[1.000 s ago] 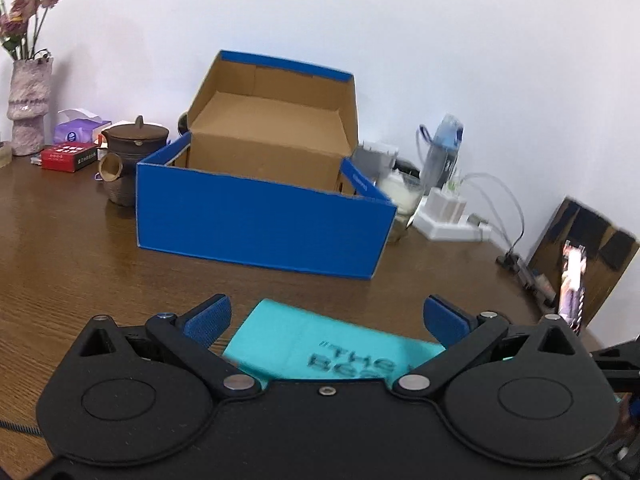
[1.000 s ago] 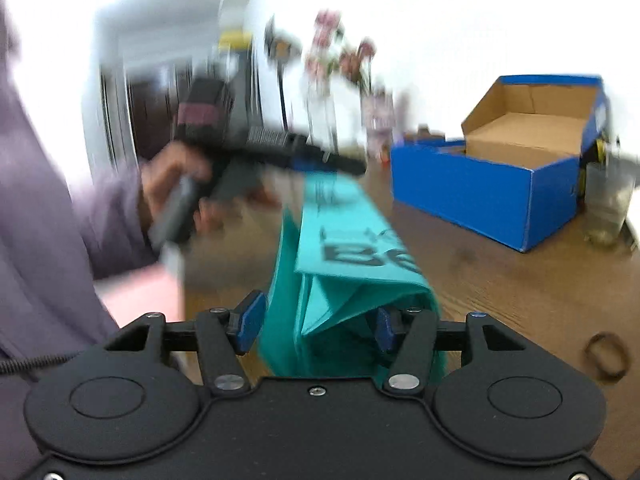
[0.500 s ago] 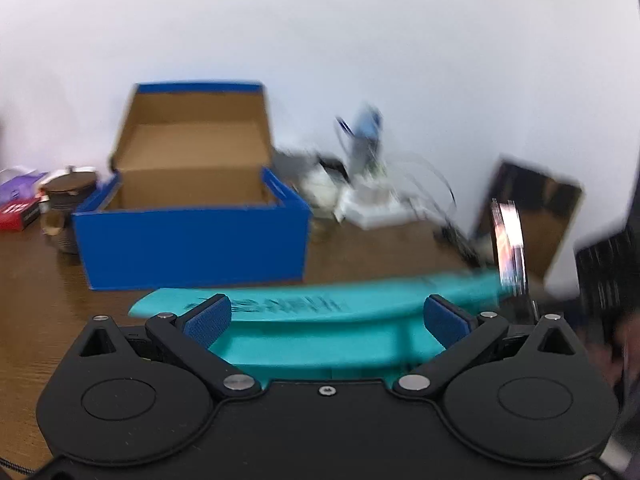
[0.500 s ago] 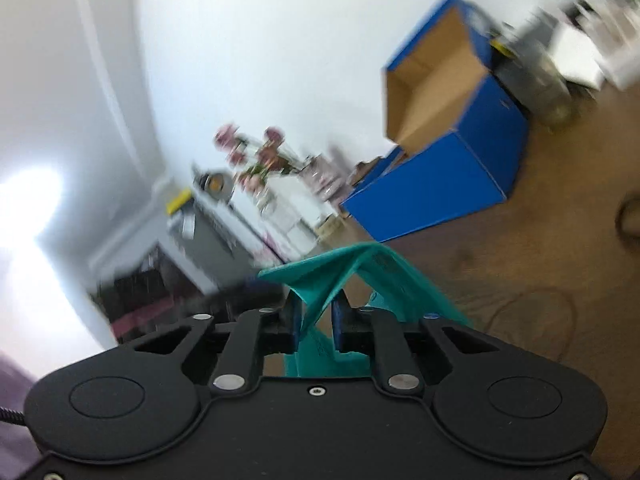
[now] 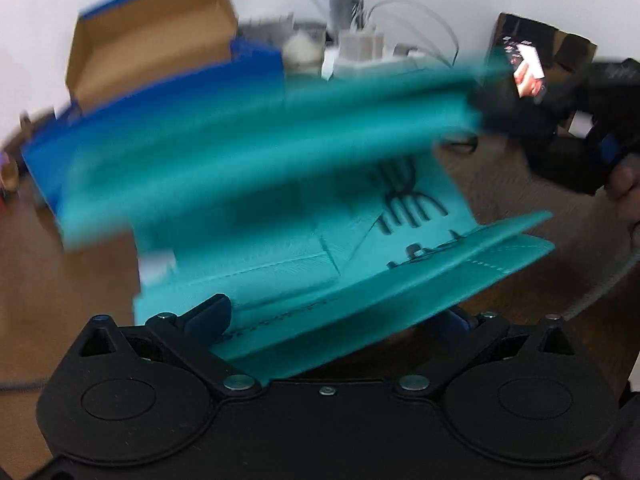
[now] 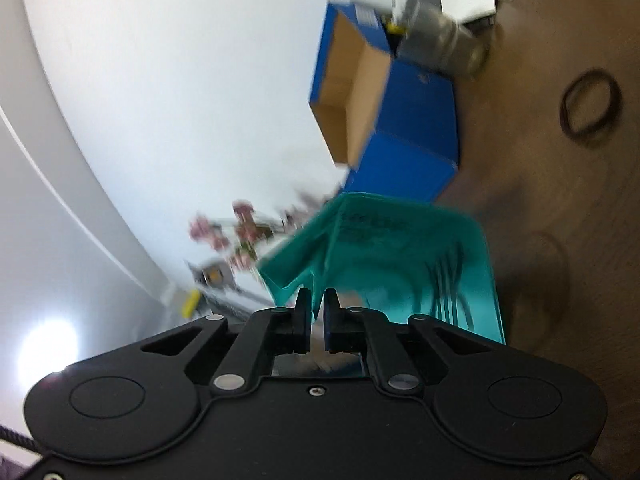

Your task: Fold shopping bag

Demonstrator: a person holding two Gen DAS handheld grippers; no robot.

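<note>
Nearest, left gripper (image 5: 336, 318): fingers spread wide, clamping nothing; a flap of the shopping bag (image 5: 360, 236) lies across the gap between them, and contact with the pads cannot be judged through the blur.
Right gripper (image 6: 315, 308): fingers drawn nearly together, pinching a thin fold of the shopping bag (image 6: 380, 256); its view is rolled steeply sideways.
Shopping bag: teal fabric with dark print, lifted above the wooden table (image 5: 500, 184); it stretches from the left gripper's fingers up and rightward to the right gripper (image 5: 532, 104), which shows black at the bag's far upper corner; the upper band is heavily motion-blurred.
Hand (image 5: 626, 188): just right of the bag, around the right gripper's handle.
Hair tie (image 6: 590, 108): dark loop flat on the table, well apart from the bag.
Blue box (image 5: 168, 80): open cardboard box behind the bag, lid raised.
Power strip (image 5: 368, 52): white, with cables, beyond the bag, right of the box.
Flowers (image 6: 236, 236): pink, blurred, past the bag's far edge.
</note>
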